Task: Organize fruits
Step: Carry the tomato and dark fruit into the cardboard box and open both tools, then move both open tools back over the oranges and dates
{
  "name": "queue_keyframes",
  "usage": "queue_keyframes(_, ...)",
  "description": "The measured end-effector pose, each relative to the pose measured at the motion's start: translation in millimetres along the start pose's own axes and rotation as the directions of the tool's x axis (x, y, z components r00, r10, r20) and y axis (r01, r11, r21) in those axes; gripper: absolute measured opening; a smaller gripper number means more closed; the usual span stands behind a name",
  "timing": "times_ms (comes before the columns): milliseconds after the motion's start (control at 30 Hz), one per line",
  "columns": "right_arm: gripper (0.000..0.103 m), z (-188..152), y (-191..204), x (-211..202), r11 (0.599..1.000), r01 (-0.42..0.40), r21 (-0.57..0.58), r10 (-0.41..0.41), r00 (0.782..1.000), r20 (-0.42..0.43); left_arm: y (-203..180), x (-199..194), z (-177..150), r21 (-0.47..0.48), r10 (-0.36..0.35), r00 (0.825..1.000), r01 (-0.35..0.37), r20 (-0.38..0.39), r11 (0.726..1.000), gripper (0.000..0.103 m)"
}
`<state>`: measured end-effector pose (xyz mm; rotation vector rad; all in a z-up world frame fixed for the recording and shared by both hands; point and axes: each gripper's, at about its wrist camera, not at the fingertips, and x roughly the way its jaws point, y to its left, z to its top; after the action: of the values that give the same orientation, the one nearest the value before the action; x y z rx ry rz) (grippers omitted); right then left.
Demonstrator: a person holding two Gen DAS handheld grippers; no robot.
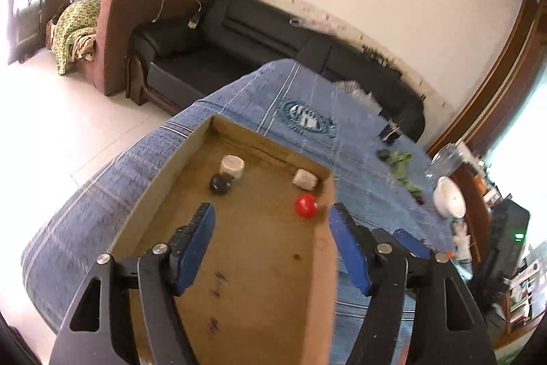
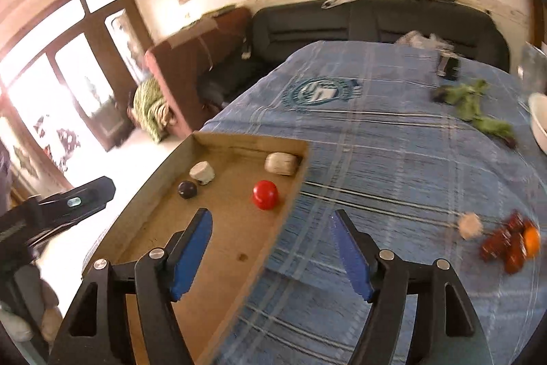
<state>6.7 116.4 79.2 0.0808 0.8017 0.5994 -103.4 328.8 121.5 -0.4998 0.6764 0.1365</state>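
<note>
Left gripper (image 1: 271,211) and right gripper (image 2: 270,216), both agape, empty, over box (image 2: 290,190); red fruit (image 2: 265,194) inside, loose fruits (image 2: 506,242) right of box; risk: round fruit rolling when nudged

both grippers hang with jaws spread wide and nothing between them: the left gripper (image 1: 271,211), the right gripper (image 2: 270,216), each angled forward and downward.
</note>
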Motion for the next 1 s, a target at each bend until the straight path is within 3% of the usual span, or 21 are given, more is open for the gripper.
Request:
queue_keyframes(133,0.077,-12.3,-24.9,-21.8,0.997,-0.004,0.077,0.002,1.0,0.017,-12.7,-17.8,-16.3,-0.017,-0.033,0.999,0.033,0.011,0.999,0.069)
queue_keyframes(433,0.084,-34.3,-50.4,-60.4,0.987,-0.008,0.16,-0.005,0.997,0.077,-40.6,-59.8,-35.0,0.038,-0.046,0.997,0.044,0.06,0.998,0.07)
queue_keyframes(667,0.083,-41.8,-36.7,-90.4,0.996,0.007,0.085,-0.019,0.99,0.14,-48.0,-82.6,-41.8,0.046,-0.052,0.995,0.048,0.09,0.998,0.07)
queue_keyframes(1000,0.087,-51.2,-40.2,-106.5,0.994,0.03,0.103,-0.046,0.986,0.159,-54.5,-107.0,-49.4,0.062,-0.068,0.99,0.061,0.126,0.996,0.071)
